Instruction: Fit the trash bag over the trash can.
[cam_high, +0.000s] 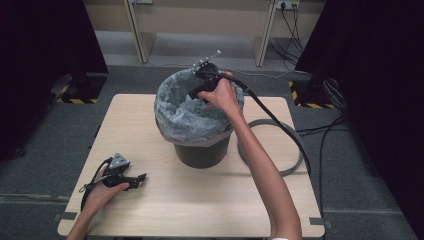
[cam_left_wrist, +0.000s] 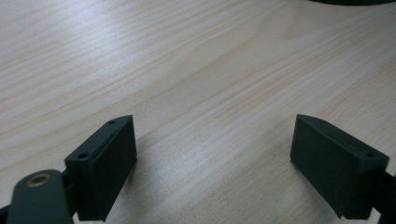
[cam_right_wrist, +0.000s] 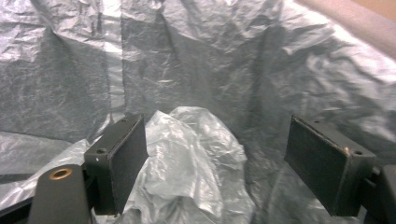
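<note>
A black bin (cam_high: 202, 152) lined with a crinkled grey plastic bag (cam_high: 185, 117) stands at the middle of the wooden table (cam_high: 200, 200). My right gripper (cam_high: 192, 95) hangs over the bin's far right rim, pointing down into it; in the right gripper view it (cam_right_wrist: 215, 163) stands open, with a bunched fold of the bag liner (cam_right_wrist: 187, 158) beyond and between its jaws, untouched. My left gripper (cam_high: 142, 178) rests low on the table near the front left, held by a hand; in the left gripper view it (cam_left_wrist: 214, 161) is open over bare wood.
A grey ring (cam_high: 295, 150) lies flat on the table right of the bin, with the right gripper's black cable (cam_high: 280, 125) arching over it. Dark curtains flank both sides; floor cables (cam_high: 325, 130) run at the right. Bare tabletop lies in front of the bin.
</note>
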